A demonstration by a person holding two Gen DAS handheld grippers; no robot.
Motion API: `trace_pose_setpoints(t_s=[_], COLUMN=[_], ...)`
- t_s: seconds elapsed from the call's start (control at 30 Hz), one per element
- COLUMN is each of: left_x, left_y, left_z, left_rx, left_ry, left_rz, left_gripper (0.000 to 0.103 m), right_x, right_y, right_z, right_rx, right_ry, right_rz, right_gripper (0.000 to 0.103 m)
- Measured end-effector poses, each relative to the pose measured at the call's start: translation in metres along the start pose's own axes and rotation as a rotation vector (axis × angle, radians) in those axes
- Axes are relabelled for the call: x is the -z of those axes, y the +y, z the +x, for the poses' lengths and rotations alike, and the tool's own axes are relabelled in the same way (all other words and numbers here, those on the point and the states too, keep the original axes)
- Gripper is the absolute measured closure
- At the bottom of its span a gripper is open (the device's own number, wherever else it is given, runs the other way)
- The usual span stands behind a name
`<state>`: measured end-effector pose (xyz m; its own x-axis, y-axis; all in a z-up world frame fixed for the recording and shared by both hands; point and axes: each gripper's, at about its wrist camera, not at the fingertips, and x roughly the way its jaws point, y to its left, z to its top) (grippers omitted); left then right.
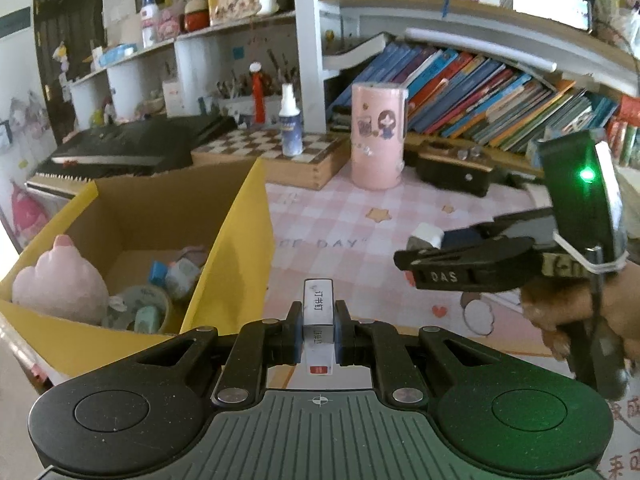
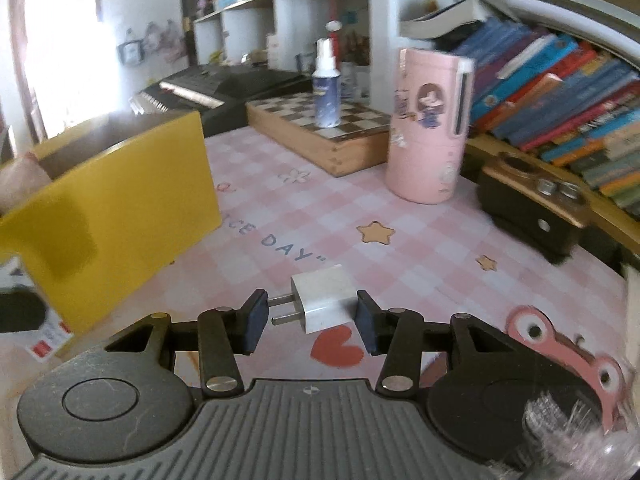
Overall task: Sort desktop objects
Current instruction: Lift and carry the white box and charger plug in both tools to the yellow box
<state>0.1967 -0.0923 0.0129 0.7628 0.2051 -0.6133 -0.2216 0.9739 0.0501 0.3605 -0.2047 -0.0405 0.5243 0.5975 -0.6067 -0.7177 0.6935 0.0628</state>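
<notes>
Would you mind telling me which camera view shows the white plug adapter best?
The right wrist view: the white plug adapter sits between the right gripper fingers, both prongs visible. The left wrist view shows only its white corner above that gripper.

Daylight floods in from a blown-out window at the left of my right wrist view, washing out the wall there and hazing the top of the yellow box; that view is softly motion-blurred, worst on the books and the right edge. My left wrist view is sharper and evenly lit, with soft shadows on the counter and a green LED casting a green tint over the right of my hand-held gripper's body. Both views show heavy fisheye bending of the shelves and dark vignetted corners.
</notes>
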Motion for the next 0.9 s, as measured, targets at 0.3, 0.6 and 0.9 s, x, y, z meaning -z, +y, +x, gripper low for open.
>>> trace_pose_setpoints(t_s=[0.3, 0.6, 0.9], left_x=[0.004, 0.015, 0.039], left_y=[0.015, 0.043, 0.079], left_z=[-0.024, -0.043, -0.060], left_rx=[0.087, 0.181, 0.214], left_ry=[-0.070, -0.102, -0.071], left_rz=[-0.002, -0.007, -0.001], left_gripper=[0.090, 0.090, 0.090], right_x=[0.002, 0.017, 0.036], right_y=[0.022, 0.065, 0.131], right_z=[-0.068, -0.116, -0.129], right_rx=[0.082, 0.152, 0.155], right_ry=[-0.031, -0.017, 0.028], right_rz=[0.115, 0.217, 0.262], right_gripper=[0.059, 0.059, 0.059])
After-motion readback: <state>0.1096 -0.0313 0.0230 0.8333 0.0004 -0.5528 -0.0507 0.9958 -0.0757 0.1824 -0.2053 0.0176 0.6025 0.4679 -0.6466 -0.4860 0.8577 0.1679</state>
